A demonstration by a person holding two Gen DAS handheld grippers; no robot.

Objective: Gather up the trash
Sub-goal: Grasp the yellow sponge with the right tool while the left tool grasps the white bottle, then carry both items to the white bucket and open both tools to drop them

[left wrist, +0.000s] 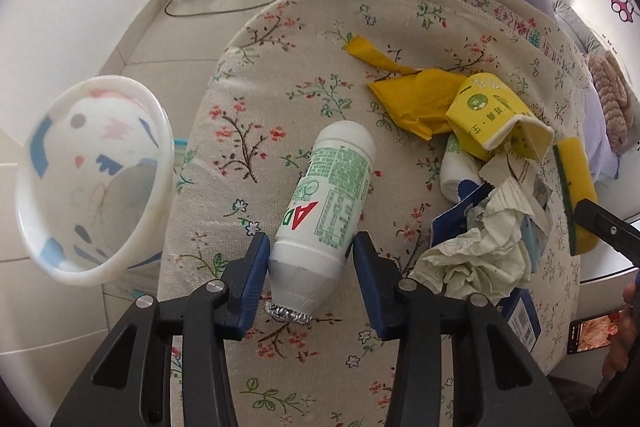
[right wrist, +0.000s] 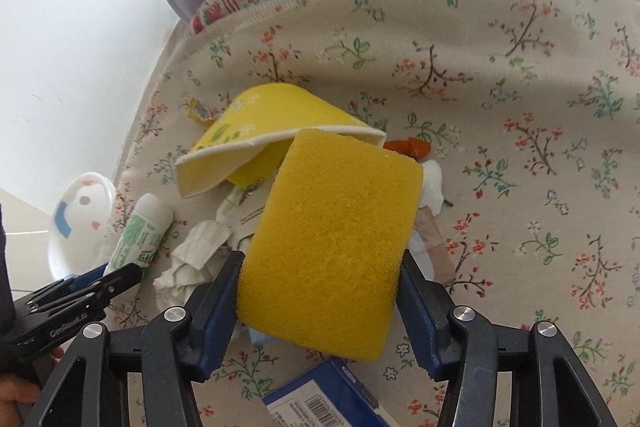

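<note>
left gripper (left wrist: 310, 263) on bottle (left wrist: 328, 195), crumpled paper (left wrist: 480, 259) beside, bin (left wrist: 96, 179) left

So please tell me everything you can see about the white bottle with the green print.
The white bottle looks like plastic, with a green printed label and red and green letters. It lies on its side on the flowered cloth, its crumpled foil-covered mouth toward the camera. The left tongs straddle its lower body, blue pads against both sides. A bowl stands off to its left and crumpled paper lies to its right.
</note>
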